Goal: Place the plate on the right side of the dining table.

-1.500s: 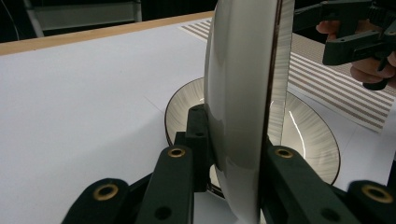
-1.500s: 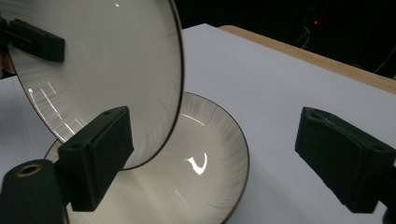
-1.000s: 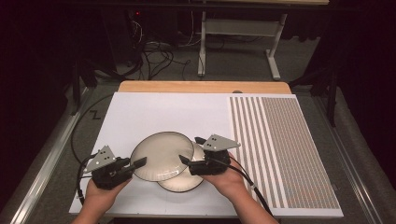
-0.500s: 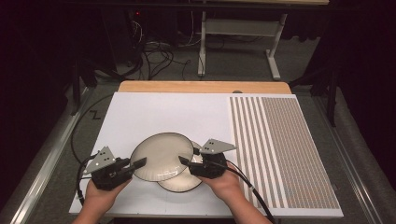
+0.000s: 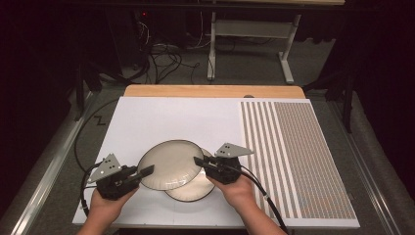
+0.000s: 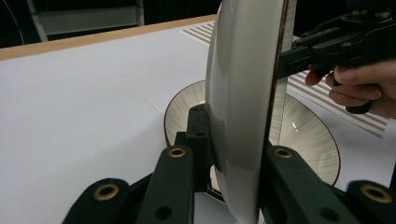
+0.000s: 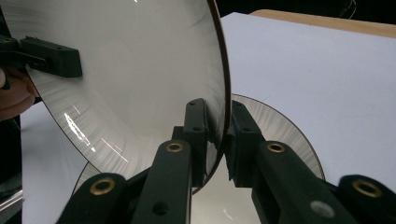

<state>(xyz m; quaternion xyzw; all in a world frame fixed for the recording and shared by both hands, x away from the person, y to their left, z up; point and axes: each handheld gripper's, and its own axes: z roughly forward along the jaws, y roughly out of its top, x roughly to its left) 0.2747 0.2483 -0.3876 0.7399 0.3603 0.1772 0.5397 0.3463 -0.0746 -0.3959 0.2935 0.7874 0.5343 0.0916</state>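
- White board (image 5: 161, 117) covers most of the desk, with a striped mat (image 5: 298, 161) along its right edge; two cream plates with a dark rim are near the front edge, about in the middle.
- Upper plate (image 5: 169, 164) is in the air, above and partly over the lower plate (image 5: 195, 188), which lies flat on the board.
- Left gripper (image 5: 145, 171) pinches the upper plate at its left rim; in the left gripper view its jaws are pressed on both faces of the rim (image 6: 243, 172).
- Right gripper (image 5: 198, 161) is at the opposite rim of the same plate; its jaws have just been closing, with the rim between them; in the right gripper view the pads (image 7: 196, 135) now seem to touch both sides of the rim, so I judge the grip as just made.
- Step in hand, as I read it: the upper plate is taken with two grippers, one on each side, and carried above the other plate.
- Next move calls for both hands to go together and at the same level, so the plate does not twist in the jaws; if it is to be set down, it should come down slowly and flat; a hard rim can slip from the pads.
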